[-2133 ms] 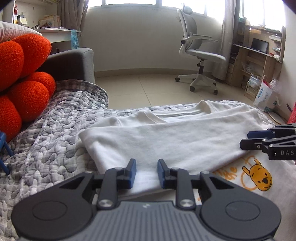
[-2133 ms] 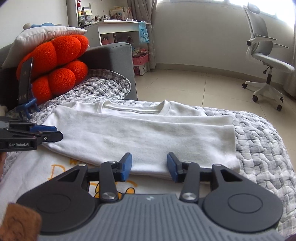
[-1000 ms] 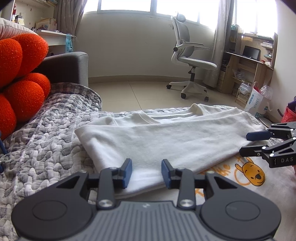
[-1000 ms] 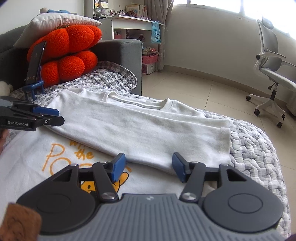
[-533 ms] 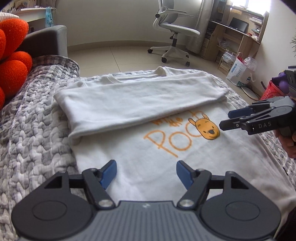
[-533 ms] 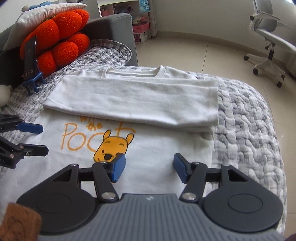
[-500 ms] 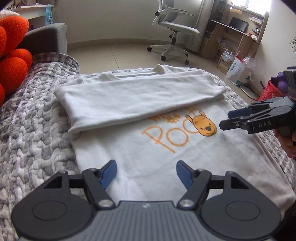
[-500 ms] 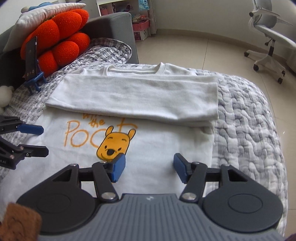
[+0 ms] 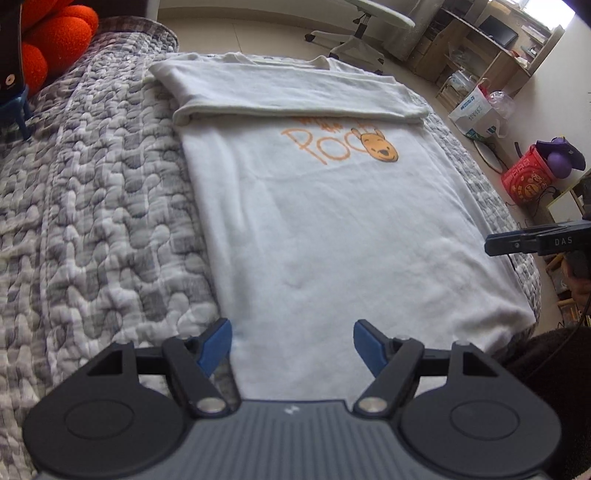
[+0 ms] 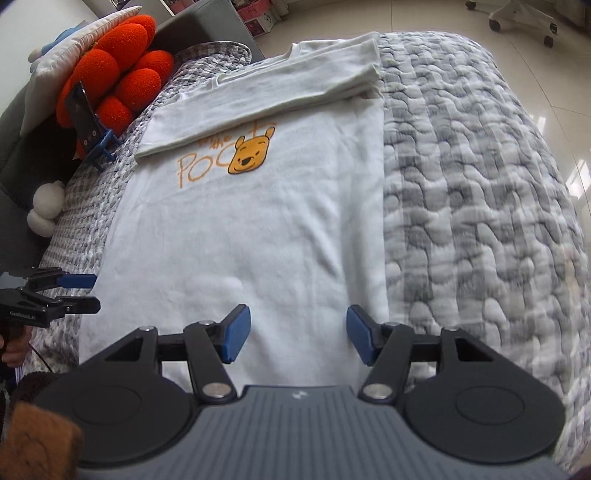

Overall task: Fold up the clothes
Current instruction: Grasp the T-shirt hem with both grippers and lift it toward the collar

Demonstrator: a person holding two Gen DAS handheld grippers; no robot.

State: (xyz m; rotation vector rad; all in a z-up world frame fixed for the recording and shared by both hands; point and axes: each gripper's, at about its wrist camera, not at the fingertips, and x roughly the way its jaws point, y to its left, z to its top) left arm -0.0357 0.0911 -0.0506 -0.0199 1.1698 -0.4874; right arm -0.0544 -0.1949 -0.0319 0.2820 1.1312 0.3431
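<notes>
A white T-shirt (image 9: 332,221) (image 10: 258,229) with an orange bear print (image 9: 380,147) (image 10: 251,155) lies flat on a grey quilted cover (image 9: 92,203) (image 10: 480,184). Its sleeves are folded across the chest in a band (image 9: 295,96) (image 10: 266,92) just below the collar. My left gripper (image 9: 291,339) (image 10: 74,291) stands open over the near hem at the shirt's left edge, holding nothing. Open too, my right gripper (image 10: 297,328) (image 9: 495,243) hovers over the hem by the right edge with nothing between its fingers.
Orange cushions (image 9: 55,33) (image 10: 122,74) and a phone on a blue stand (image 10: 85,118) sit at the far left. A white plush (image 10: 46,214) lies by the cover's left side. Beyond the cover are an office chair (image 9: 369,14) and a red basket (image 9: 528,181).
Both grippers have drawn back from the folded sleeve band to the shirt's near hem and opened wider. The whole lower shirt now shows.
</notes>
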